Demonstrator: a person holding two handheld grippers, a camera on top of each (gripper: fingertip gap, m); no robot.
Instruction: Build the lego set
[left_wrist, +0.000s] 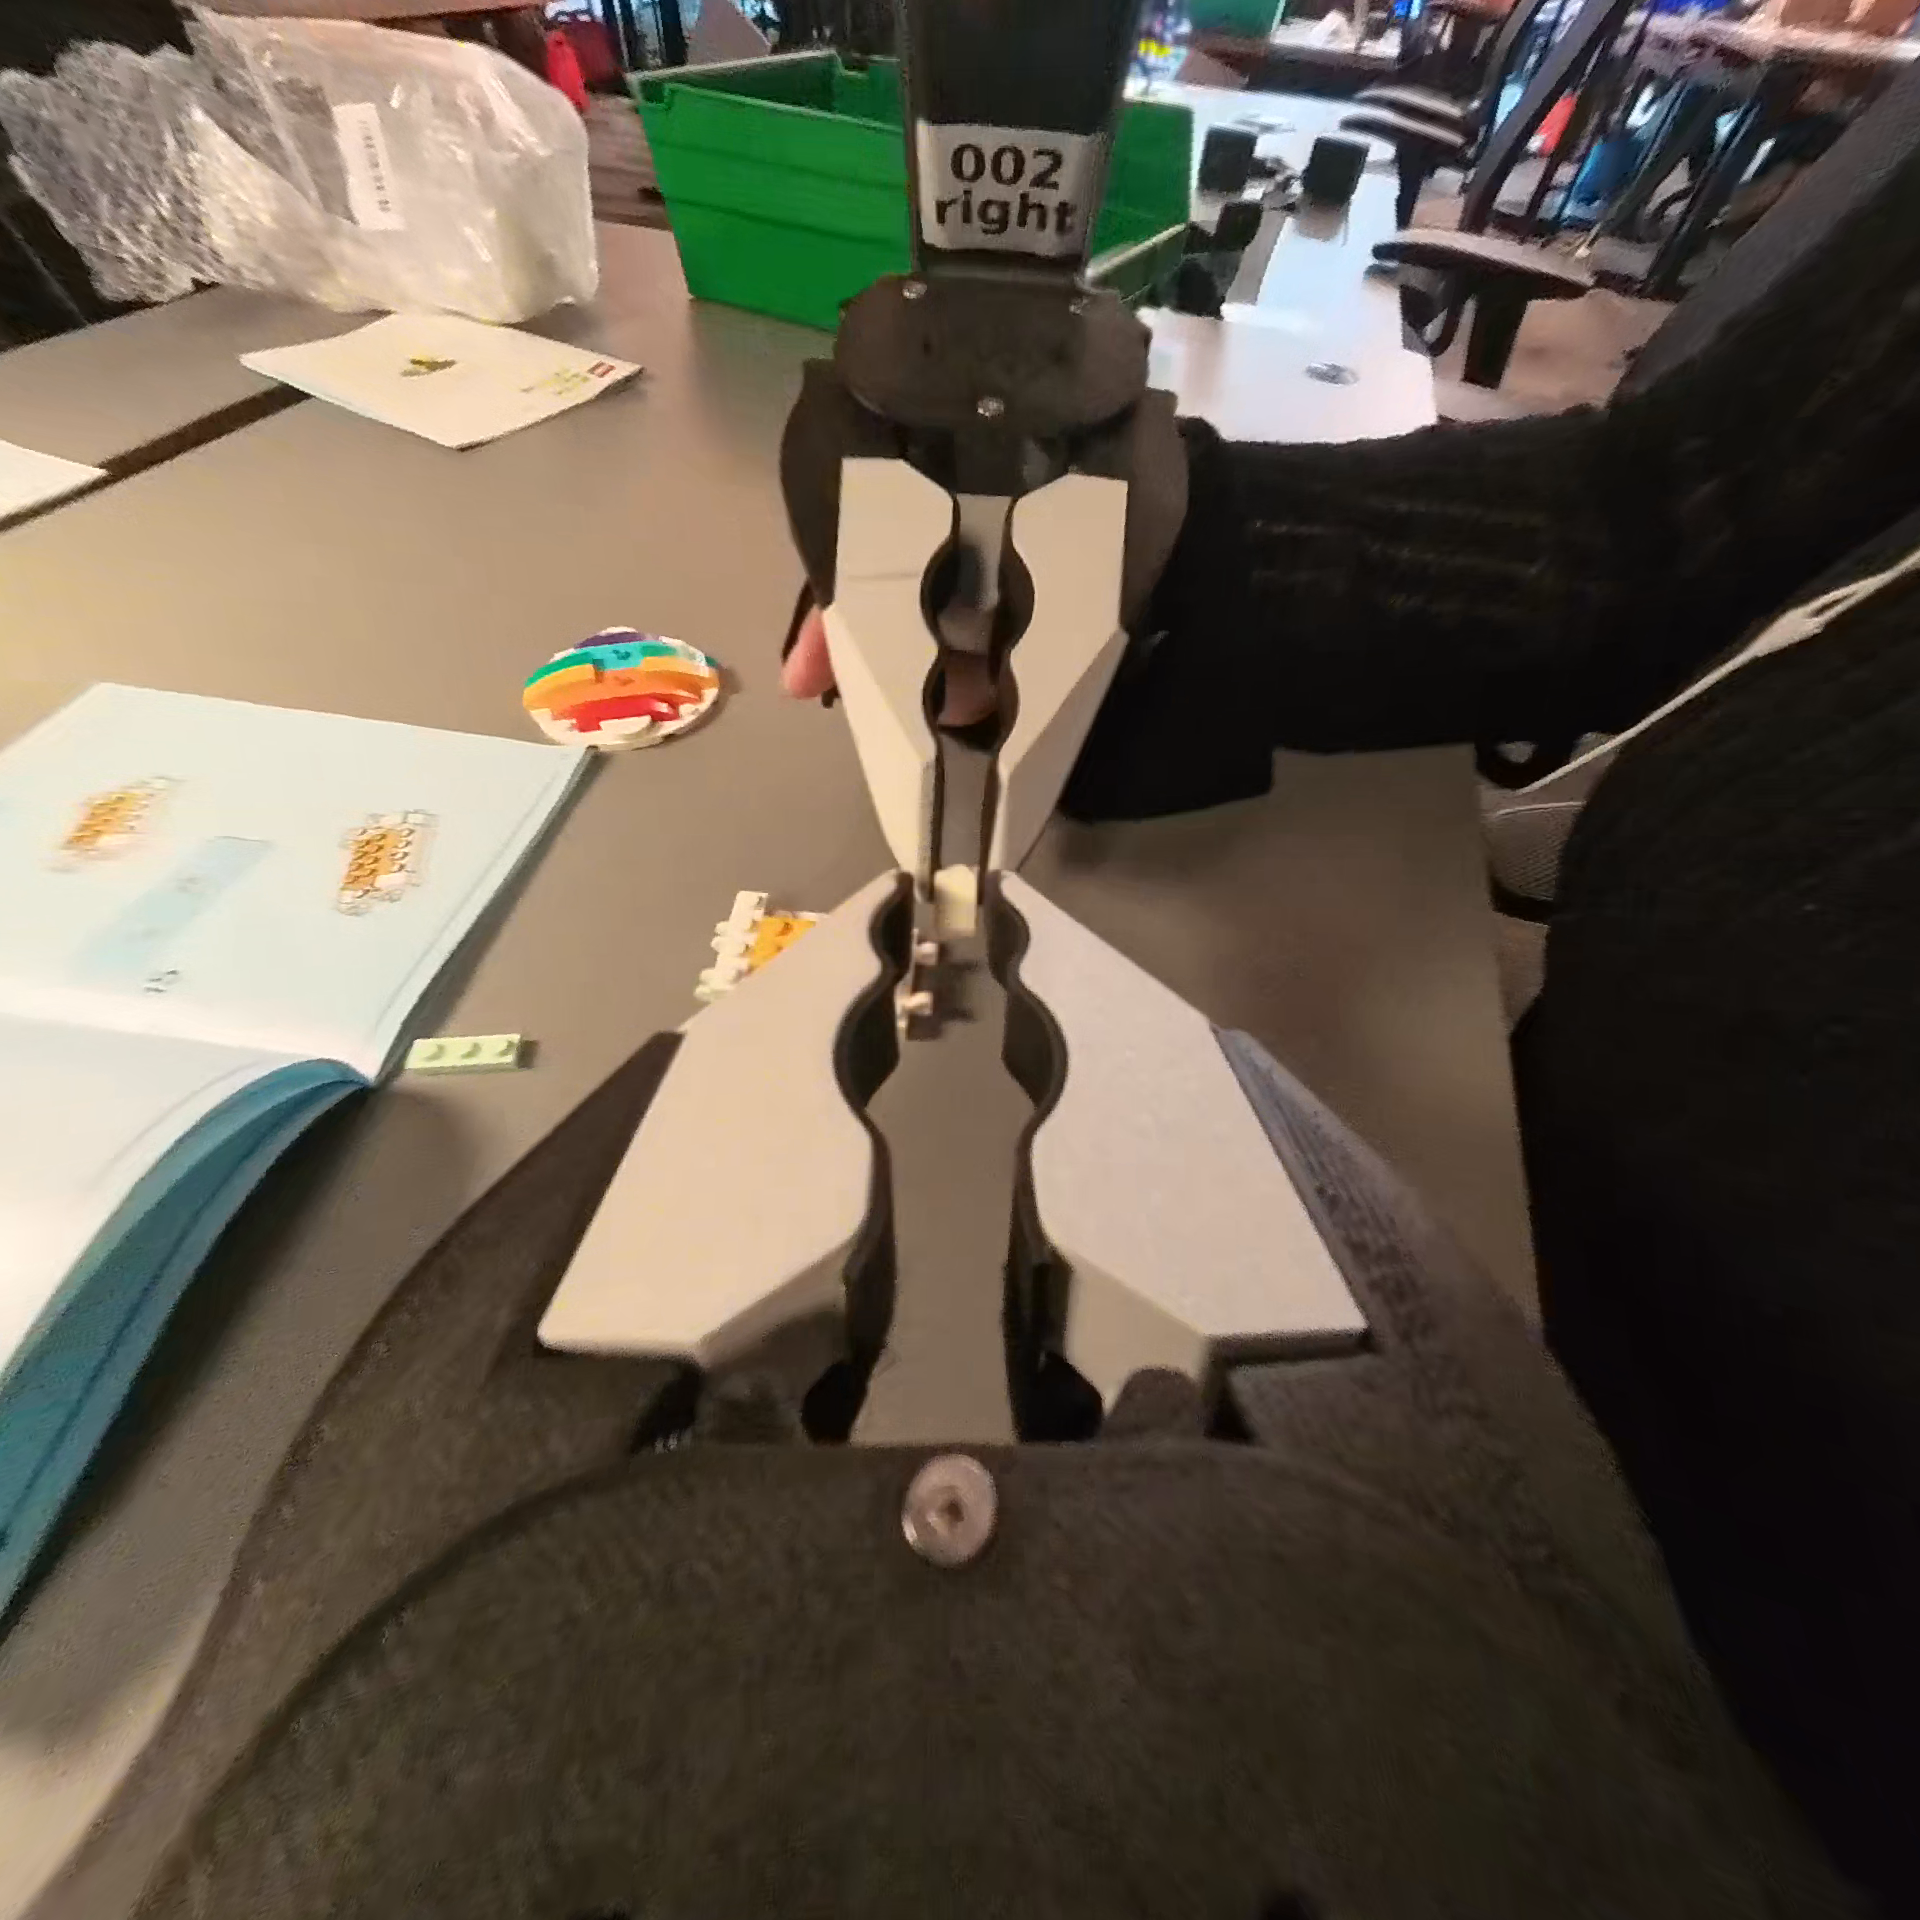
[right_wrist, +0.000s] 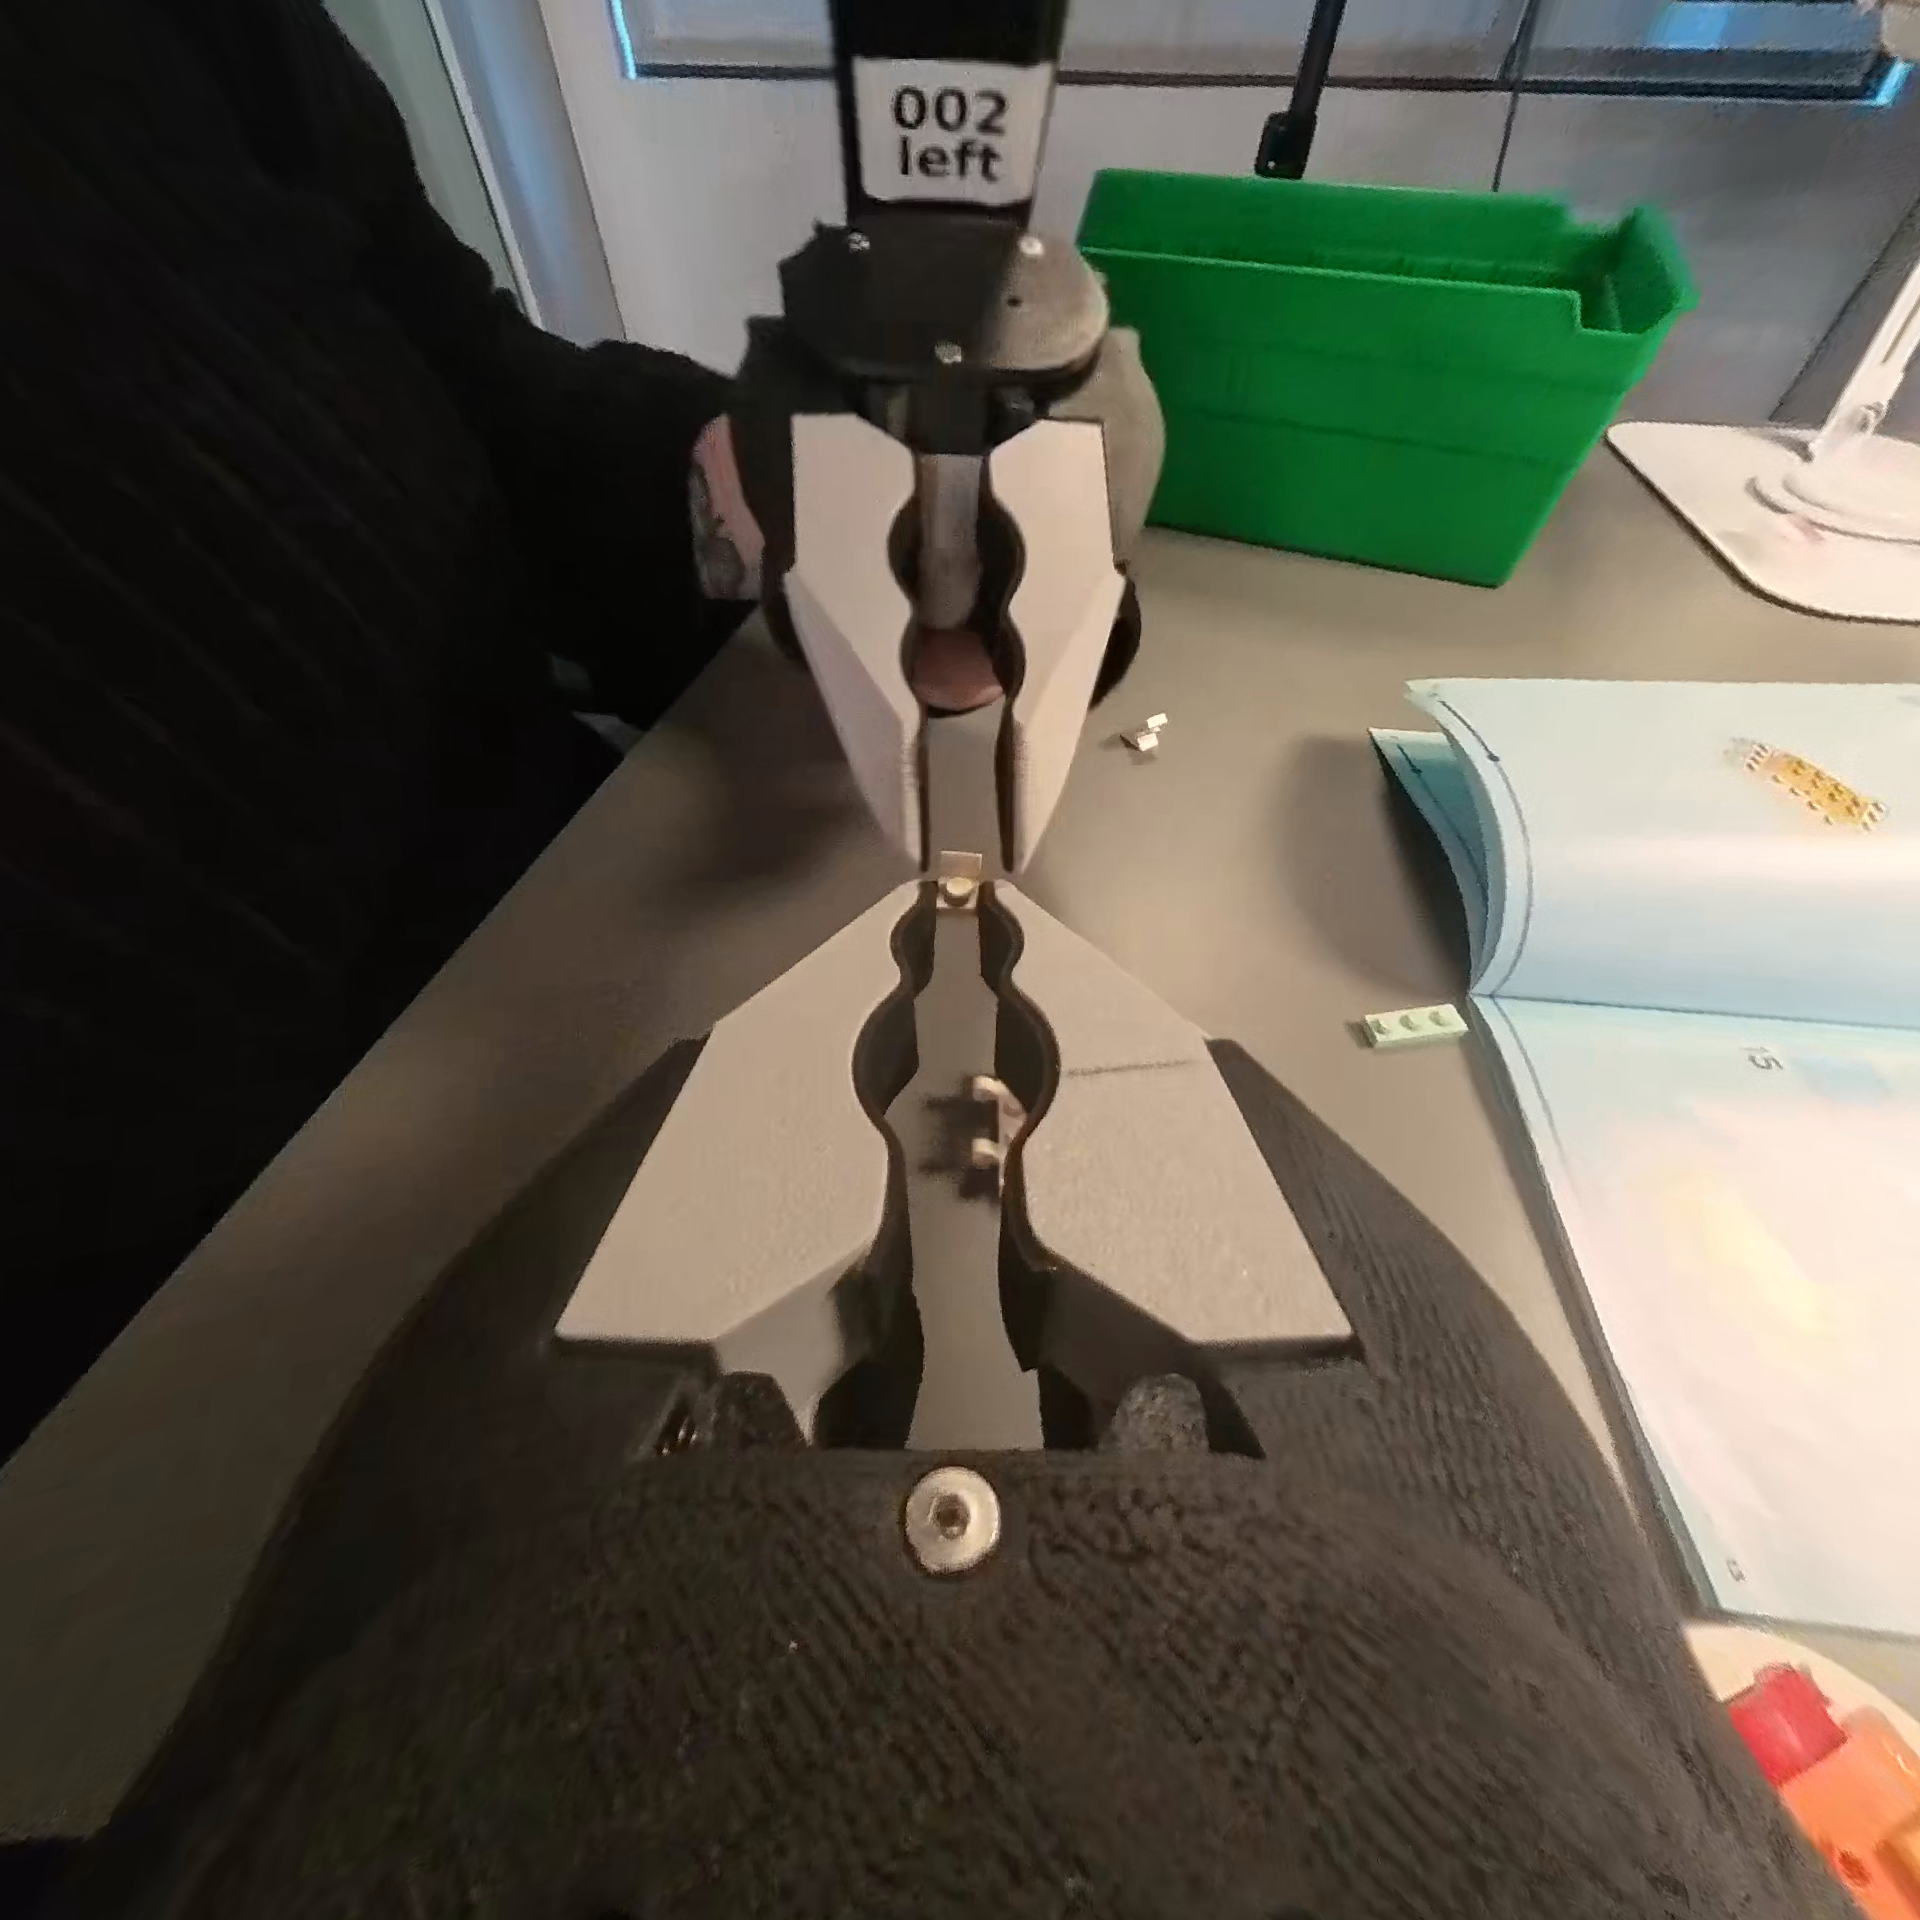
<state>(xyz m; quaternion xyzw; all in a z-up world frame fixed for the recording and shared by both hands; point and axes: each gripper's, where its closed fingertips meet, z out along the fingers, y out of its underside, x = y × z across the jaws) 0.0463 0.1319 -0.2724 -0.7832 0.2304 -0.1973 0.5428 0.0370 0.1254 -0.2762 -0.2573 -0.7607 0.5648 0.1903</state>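
Two hand-held grippers meet tip to tip above the grey table (left_wrist: 436, 582), and the small white lego piece (left_wrist: 954, 899) sits right where their tips come together, clear of the tabletop. The left gripper (left_wrist: 951, 891) has its fingers drawn in to a narrow gap at the tips. The right gripper (right_wrist: 956, 896) is closed down just as far. Each seems to pinch one end of the piece, though in both views the tips crowd it so closely that I cannot say which one really carries it.

The piece is hard moulded plastic: very light, rigid and smooth-sided. It should not bend or break, but it could squirt out of a loose or off-centre pinch. The safest hold is probably across two flat opposite walls, leaving the stud face free for mating.

On the table just left of the left gripper lies a white and yellow studded sub-assembly (left_wrist: 753, 935), likely where the piece belongs. A pale green three-stud flat plate (left_wrist: 470, 1052) lies nearer, beside the open light-blue instruction booklet (left_wrist: 260, 883). A round rainbow-striped brick disc (left_wrist: 620, 686) rests farther left. A green plastic bin (left_wrist: 769, 208) stands at the far side.
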